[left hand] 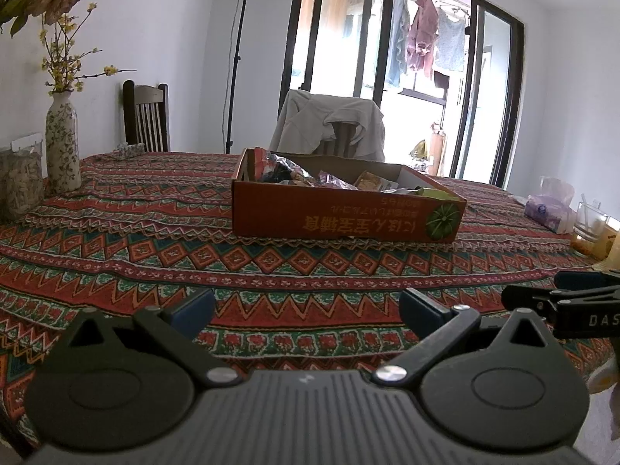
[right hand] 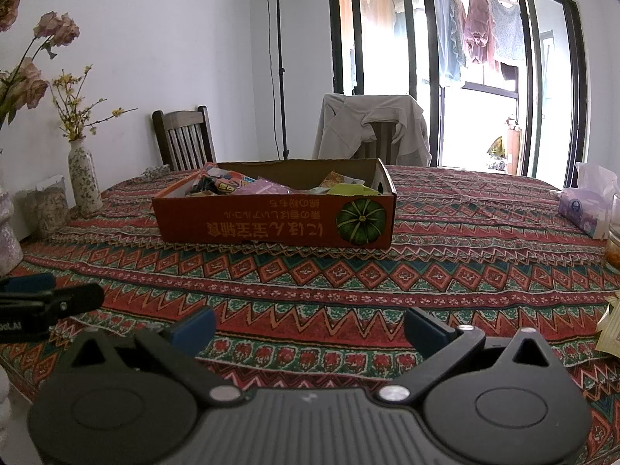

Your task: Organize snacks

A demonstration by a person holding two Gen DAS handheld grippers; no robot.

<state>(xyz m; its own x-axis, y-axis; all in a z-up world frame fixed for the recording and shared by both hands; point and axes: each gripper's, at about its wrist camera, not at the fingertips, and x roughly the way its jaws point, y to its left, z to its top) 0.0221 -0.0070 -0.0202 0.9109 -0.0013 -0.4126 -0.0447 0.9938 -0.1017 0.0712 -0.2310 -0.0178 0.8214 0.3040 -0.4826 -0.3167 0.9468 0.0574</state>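
An orange cardboard box [left hand: 345,217] [right hand: 271,224] with a pumpkin print stands in the middle of the patterned tablecloth, holding several snack packets [left hand: 310,178] [right hand: 248,186]. My left gripper [left hand: 306,308] hovers open over the cloth, well short of the box, nothing between its blue fingers. My right gripper [right hand: 310,327] is likewise open and empty, short of the box. Each gripper's tip shows at the edge of the other's view: the right one [left hand: 558,302], the left one [right hand: 50,298]. A pale packet corner [right hand: 610,329] lies at the right edge.
A floral vase [left hand: 62,143] [right hand: 85,178] and a jar [left hand: 19,182] stand at the table's left. A tissue pack [left hand: 550,205] [right hand: 585,209] and a glass [left hand: 589,224] sit at the right. Two chairs [left hand: 147,116] [right hand: 372,128] stand behind the table.
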